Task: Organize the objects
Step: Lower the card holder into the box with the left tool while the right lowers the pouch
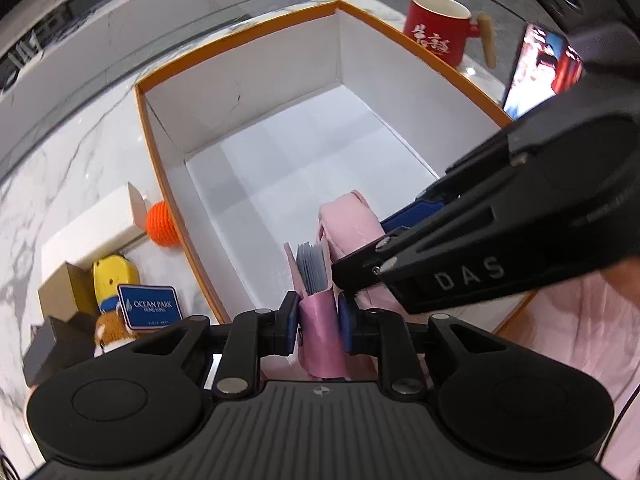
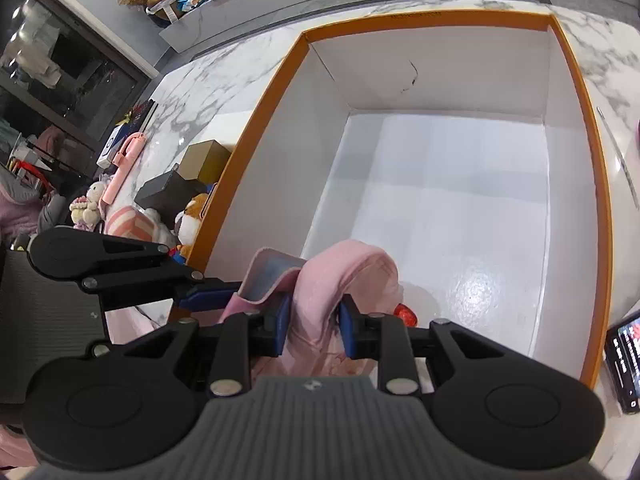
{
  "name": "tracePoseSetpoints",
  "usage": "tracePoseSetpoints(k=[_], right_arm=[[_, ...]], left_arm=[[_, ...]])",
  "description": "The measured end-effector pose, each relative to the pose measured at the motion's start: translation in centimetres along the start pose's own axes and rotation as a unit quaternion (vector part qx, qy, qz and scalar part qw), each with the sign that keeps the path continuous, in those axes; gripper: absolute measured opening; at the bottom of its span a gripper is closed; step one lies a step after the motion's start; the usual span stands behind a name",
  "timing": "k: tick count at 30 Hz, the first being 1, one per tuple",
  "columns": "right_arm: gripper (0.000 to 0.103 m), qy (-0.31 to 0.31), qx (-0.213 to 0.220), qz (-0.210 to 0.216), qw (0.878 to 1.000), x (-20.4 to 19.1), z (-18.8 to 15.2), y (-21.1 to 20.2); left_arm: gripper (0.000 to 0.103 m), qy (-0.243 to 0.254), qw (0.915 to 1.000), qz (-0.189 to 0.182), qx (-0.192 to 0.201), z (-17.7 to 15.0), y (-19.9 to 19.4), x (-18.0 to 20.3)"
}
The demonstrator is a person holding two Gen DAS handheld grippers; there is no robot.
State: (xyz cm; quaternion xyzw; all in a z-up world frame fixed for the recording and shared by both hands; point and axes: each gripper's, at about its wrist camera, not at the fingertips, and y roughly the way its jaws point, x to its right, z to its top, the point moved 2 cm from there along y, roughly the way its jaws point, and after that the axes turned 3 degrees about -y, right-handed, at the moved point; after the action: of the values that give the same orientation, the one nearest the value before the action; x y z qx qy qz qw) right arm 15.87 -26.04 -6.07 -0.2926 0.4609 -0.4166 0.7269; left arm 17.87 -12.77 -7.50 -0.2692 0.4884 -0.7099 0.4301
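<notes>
An open white box with an orange rim (image 1: 160,184) (image 2: 256,120) stands on the marble counter. Both grippers hold one pink cloth (image 1: 344,220) (image 2: 340,272) with a grey-blue lining, just inside the box's near corner. My left gripper (image 1: 318,320) is shut on a folded edge of the cloth. In the right wrist view the left gripper (image 2: 224,292) reaches in from the left. My right gripper (image 2: 316,320) is shut on a bunched hump of the same cloth, and in the left wrist view the right gripper (image 1: 380,240) comes in from the right. A small shiny red object (image 2: 406,314) lies on the box floor beside the cloth.
A red mug (image 1: 436,32) and a lit phone (image 1: 536,68) (image 2: 624,360) stand right of the box. On its left are an orange ball (image 1: 162,224), a white carton (image 1: 92,232), a yellow toy (image 1: 112,276), a blue Ocean Park plaque (image 1: 150,306), plush toys (image 2: 192,216) and small boxes (image 2: 208,160).
</notes>
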Motion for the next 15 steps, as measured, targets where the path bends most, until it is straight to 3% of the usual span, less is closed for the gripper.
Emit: tracePoseSetpoints(k=[4, 5, 8, 13, 15], right_arm=[[0.028, 0.002, 0.001, 0.004, 1.000, 0.1, -0.1, 0.3], [0.028, 0.001, 0.003, 0.001, 1.000, 0.1, -0.1, 0.3], [0.028, 0.002, 0.004, 0.003, 1.000, 0.0, -0.1, 0.5], [0.028, -0.001, 0.007, 0.010, 1.000, -0.7, -0.1, 0.6], [0.028, -0.008, 0.007, 0.008, 1.000, -1.1, 0.0, 0.7]], left_arm=[[0.036, 0.013, 0.9995, -0.017, 0.023, -0.5, -0.8, -0.6], [0.047, 0.011, 0.9992, -0.021, 0.033, -0.7, -1.2, -0.8], [0.066, -0.004, 0.9967, -0.042, 0.069, -1.2, -2.8, -1.6], [0.066, -0.023, 0.9900, -0.080, 0.114, -3.2, -5.4, -3.0], [0.066, -0.045, 0.9885, -0.072, 0.125, -4.1, -6.1, -3.7]])
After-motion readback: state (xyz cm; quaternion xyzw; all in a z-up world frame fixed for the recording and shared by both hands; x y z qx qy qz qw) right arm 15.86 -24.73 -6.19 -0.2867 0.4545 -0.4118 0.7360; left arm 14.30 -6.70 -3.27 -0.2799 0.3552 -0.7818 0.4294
